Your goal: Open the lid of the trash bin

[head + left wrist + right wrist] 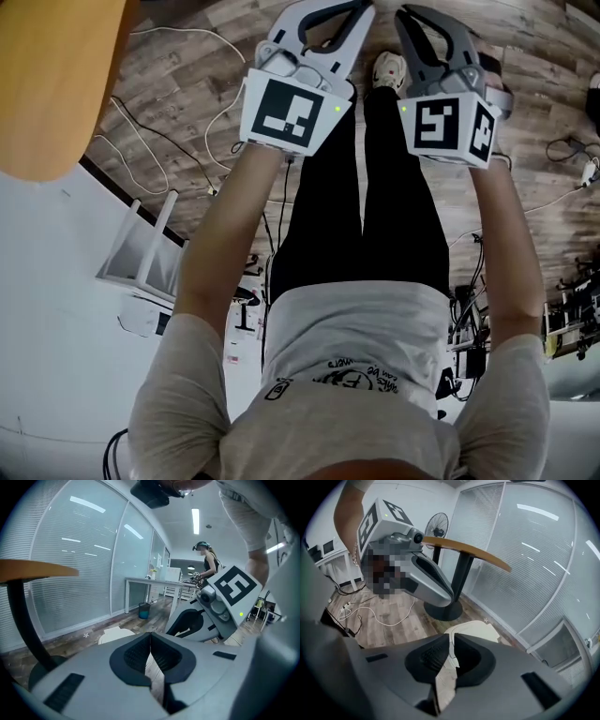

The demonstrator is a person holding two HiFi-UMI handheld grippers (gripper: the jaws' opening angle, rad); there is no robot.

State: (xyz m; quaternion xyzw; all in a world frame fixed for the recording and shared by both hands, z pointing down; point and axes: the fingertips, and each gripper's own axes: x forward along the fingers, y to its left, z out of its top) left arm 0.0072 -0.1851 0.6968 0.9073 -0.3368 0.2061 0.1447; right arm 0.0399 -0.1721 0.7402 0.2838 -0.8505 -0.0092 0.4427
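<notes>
- Left gripper (150, 638), grey plastic with black ribbed pads: jaws drawn together, nothing between them.
- Pale cream, flat-topped trash bin (114, 634) on the wood-plank floor (70, 641): below and ahead of both claws, apart from each. It sits just left of the left jaw line and just right of the right one (474, 629), so it probably lies between the two toed-in grippers, neither clearly nearer. The head view does not show it. The lid appears down; its hinge side cannot be told.
- Right gripper (451, 639), same grey build: jaws likewise clenched and empty.
- Judgement: the coming move calls for a reach forward and down to the lid's edge.
</notes>
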